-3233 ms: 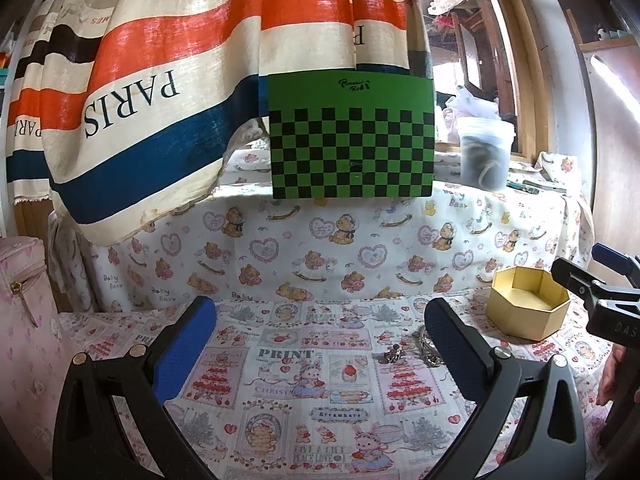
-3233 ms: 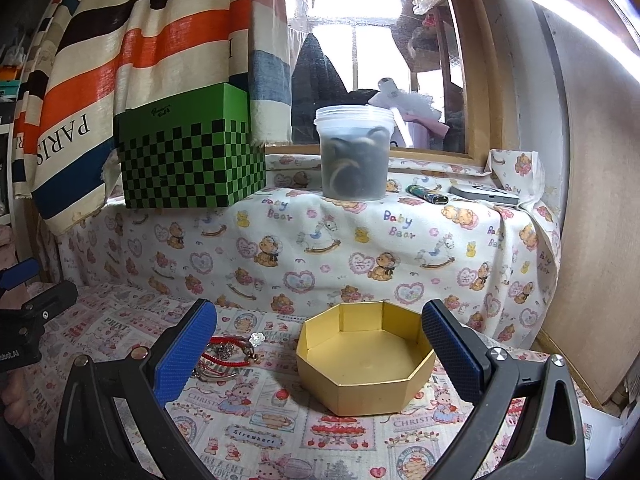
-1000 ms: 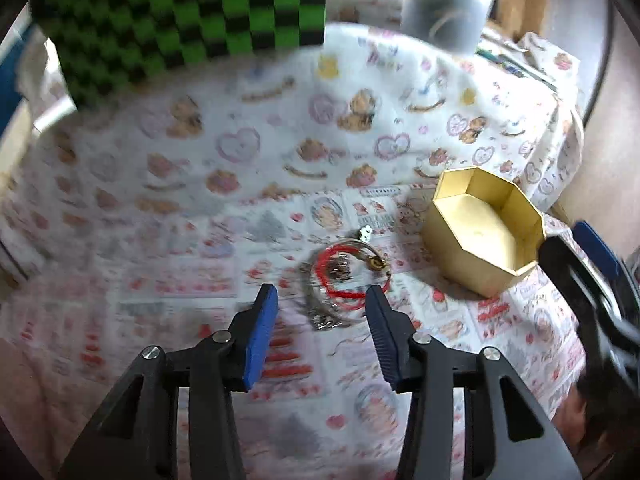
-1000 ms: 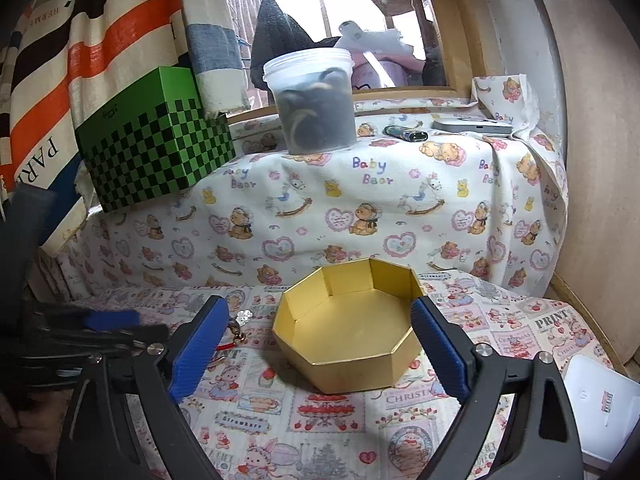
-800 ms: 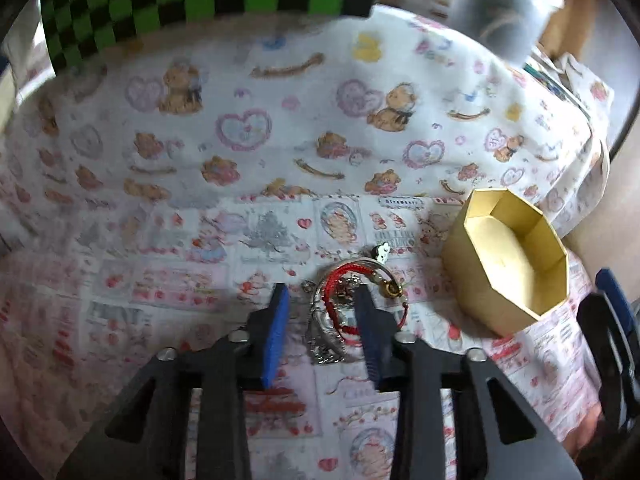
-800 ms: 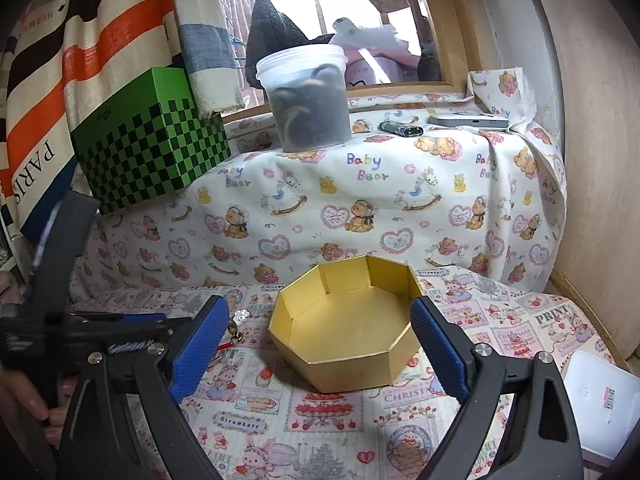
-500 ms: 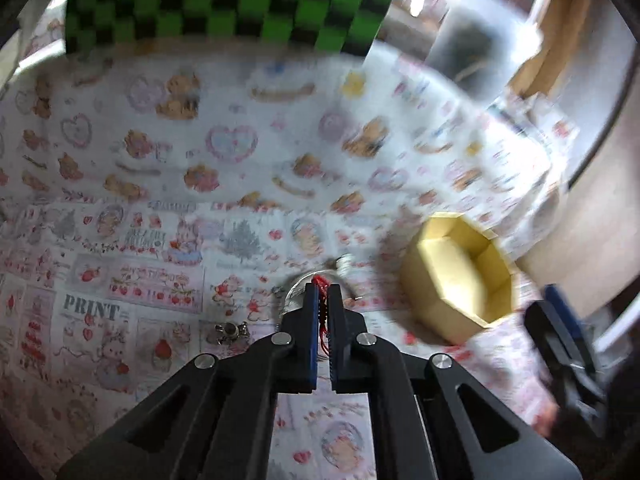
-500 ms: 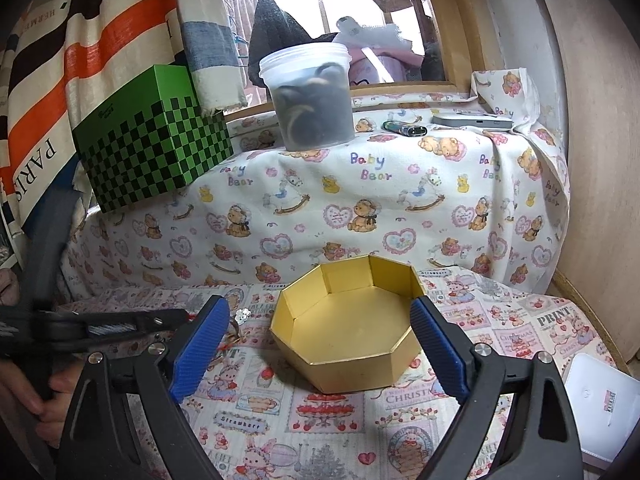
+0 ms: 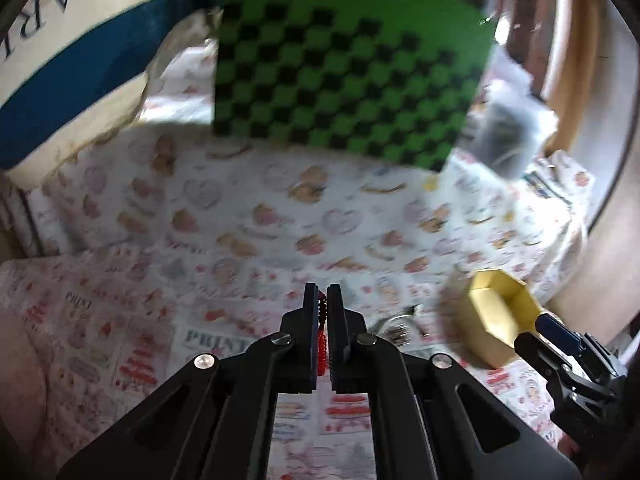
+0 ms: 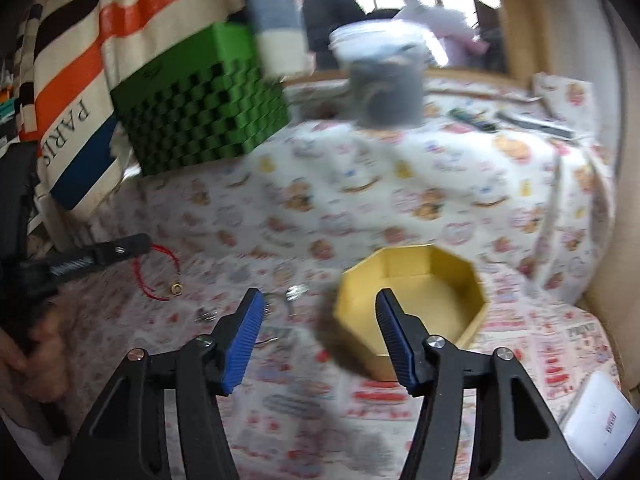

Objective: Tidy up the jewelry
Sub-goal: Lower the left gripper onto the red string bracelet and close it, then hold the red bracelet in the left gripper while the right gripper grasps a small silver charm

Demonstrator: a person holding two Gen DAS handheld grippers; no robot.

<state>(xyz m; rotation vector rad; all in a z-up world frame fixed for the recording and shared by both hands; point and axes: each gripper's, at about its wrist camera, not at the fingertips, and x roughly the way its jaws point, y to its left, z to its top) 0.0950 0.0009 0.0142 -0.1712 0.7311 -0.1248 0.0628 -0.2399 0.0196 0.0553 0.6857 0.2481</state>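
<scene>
My left gripper (image 9: 321, 294) is shut on a red beaded bracelet (image 9: 322, 338), which shows as a red strand between its pads. In the right wrist view that gripper (image 10: 138, 245) holds the bracelet (image 10: 154, 276) lifted off the cloth, its loop and small gold bead hanging down. Silver jewelry pieces (image 10: 294, 293) lie on the printed cloth to the left of the yellow octagonal box (image 10: 412, 296), also seen from the left wrist (image 9: 394, 328). My right gripper (image 10: 318, 304) hovers just before the box's left rim, its jaws closing with nothing between them.
A green checkered box (image 10: 200, 104) and a lidded plastic tub (image 10: 384, 80) stand on the raised ledge behind. A striped PARIS cloth (image 10: 68, 80) hangs at the left. A white card (image 10: 598, 420) lies at the lower right. A person's hand (image 10: 36, 356) holds the left gripper's handle.
The left gripper closed on the red bracelet and lifted it off the pile, moving left. The right gripper's jaws have narrowed and it shifted a little left of the box.
</scene>
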